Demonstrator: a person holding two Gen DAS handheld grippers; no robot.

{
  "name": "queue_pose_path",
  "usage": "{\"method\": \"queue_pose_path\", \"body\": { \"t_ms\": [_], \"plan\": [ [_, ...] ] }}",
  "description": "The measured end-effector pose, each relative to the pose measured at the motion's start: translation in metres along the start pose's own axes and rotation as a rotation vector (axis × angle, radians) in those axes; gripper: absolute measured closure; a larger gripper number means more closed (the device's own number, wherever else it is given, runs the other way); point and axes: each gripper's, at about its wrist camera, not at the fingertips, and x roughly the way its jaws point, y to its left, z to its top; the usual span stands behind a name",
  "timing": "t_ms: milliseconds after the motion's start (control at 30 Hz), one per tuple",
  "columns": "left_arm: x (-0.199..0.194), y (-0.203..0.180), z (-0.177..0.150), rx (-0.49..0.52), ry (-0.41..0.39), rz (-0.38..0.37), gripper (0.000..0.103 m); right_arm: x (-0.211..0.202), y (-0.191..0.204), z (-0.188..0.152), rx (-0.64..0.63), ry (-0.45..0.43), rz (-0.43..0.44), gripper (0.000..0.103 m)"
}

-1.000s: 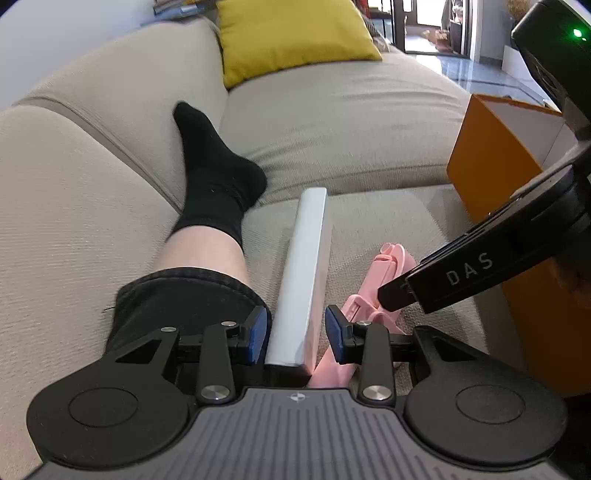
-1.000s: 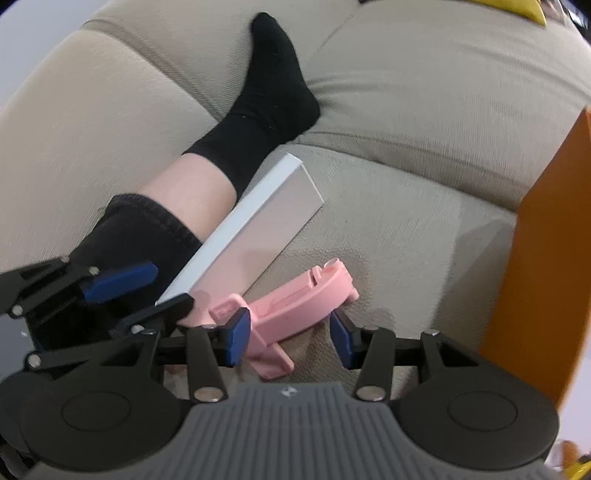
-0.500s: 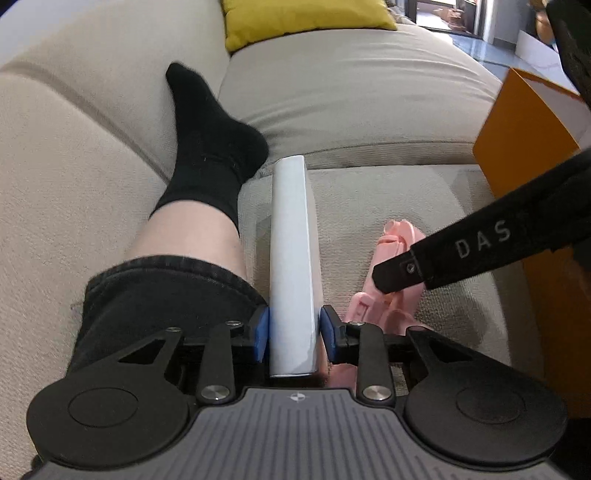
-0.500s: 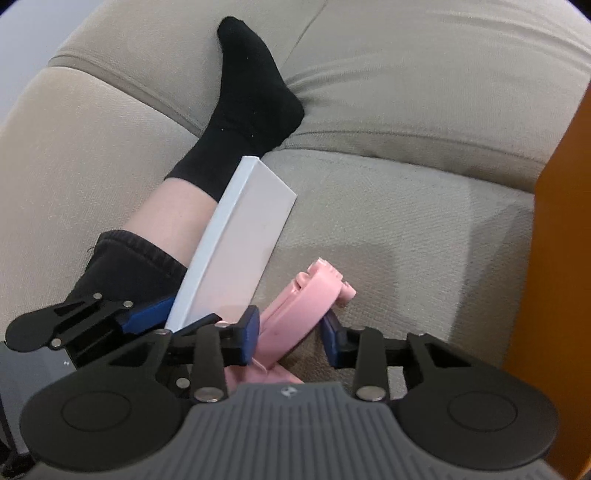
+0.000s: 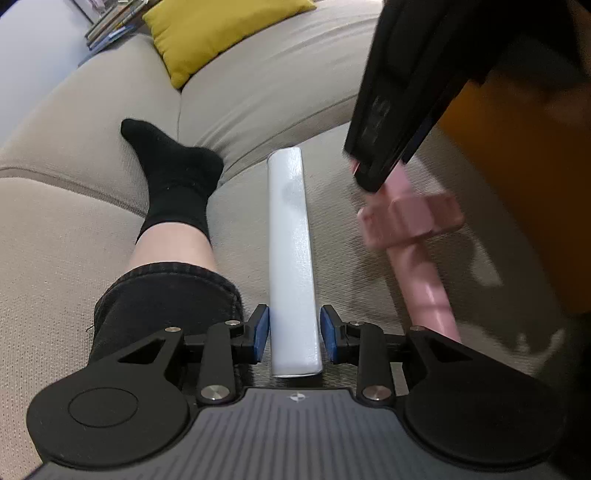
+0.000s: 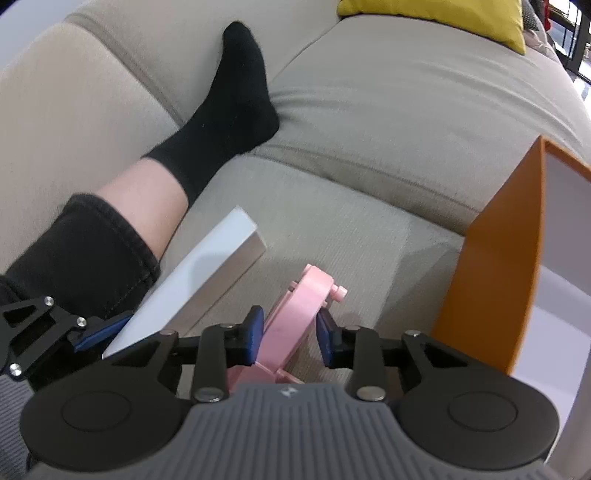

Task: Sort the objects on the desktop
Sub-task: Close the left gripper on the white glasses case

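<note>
White box (image 5: 291,254), long and flat, lies on the beige sofa seat (image 5: 369,177), its length running from 6 o'clock toward 12 o'clock in the left wrist view; its near end sits between the blue pads (image 5: 260,334) of the left gripper (image 5: 294,334), which clasp it on both long sides. Just beside the box at 9 o'clock rests a person's leg (image 5: 170,243) in a black sock (image 5: 177,177) and dark rolled trouser cuff. At 3 o'clock of the box, apart from it, a pink plastic stand (image 5: 410,221) is raised off the cushion, blurred, with the black body of the right gripper (image 5: 391,114) over its upper end. In the right wrist view the right gripper (image 6: 291,339) has the pink plastic stand (image 6: 295,317) between its jaws, which are closing; the left pad (image 6: 255,334) touches the pink stem, while a narrow gap shows at the right pad. White box (image 6: 195,280) appears at 10 o'clock of the stand, one end in the left gripper (image 6: 99,332). An orange box (image 6: 491,266) with a white interior stands open at 3 o'clock, on the seat, near the stand. A yellow cushion (image 5: 218,29) lies at 12 o'clock on the sofa back
</note>
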Motion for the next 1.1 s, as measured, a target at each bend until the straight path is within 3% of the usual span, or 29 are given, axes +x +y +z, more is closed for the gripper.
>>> {"method": "queue_pose_path", "body": {
  "t_ms": [233, 333, 500, 600, 800, 967, 1033, 1100],
  "plan": [
    [-0.011, 0.001, -0.003, -0.078, -0.034, -0.139, 0.061, -0.001, 0.004, -0.003, -0.011, -0.001, 0.010, 0.069],
    [-0.006, 0.008, -0.004, -0.132, -0.014, -0.244, 0.061, -0.002, 0.006, -0.004, -0.025, -0.005, 0.003, 0.068],
    [-0.007, 0.015, -0.007, -0.193, -0.023, -0.237, 0.060, -0.003, 0.008, -0.006, -0.045, -0.007, -0.006, 0.068],
    [-0.010, 0.021, -0.004, -0.231, -0.048, -0.255, 0.048, -0.003, 0.008, -0.005, -0.052, -0.002, -0.007, 0.068],
    [0.007, 0.027, 0.008, -0.231, -0.004, -0.264, 0.045, -0.003, 0.006, -0.005, -0.055, -0.003, 0.000, 0.067],
    [0.015, 0.027, 0.013, -0.224, 0.002, -0.268, 0.036, -0.001, 0.007, -0.003, -0.067, -0.007, 0.018, 0.068],
    [0.018, 0.027, 0.015, -0.222, 0.009, -0.286, 0.028, 0.000, 0.009, -0.002, -0.079, -0.008, 0.019, 0.068],
    [0.022, 0.027, 0.015, -0.224, 0.022, -0.289, 0.028, 0.002, 0.011, -0.001, -0.094, -0.010, 0.012, 0.068]
  ]
}}
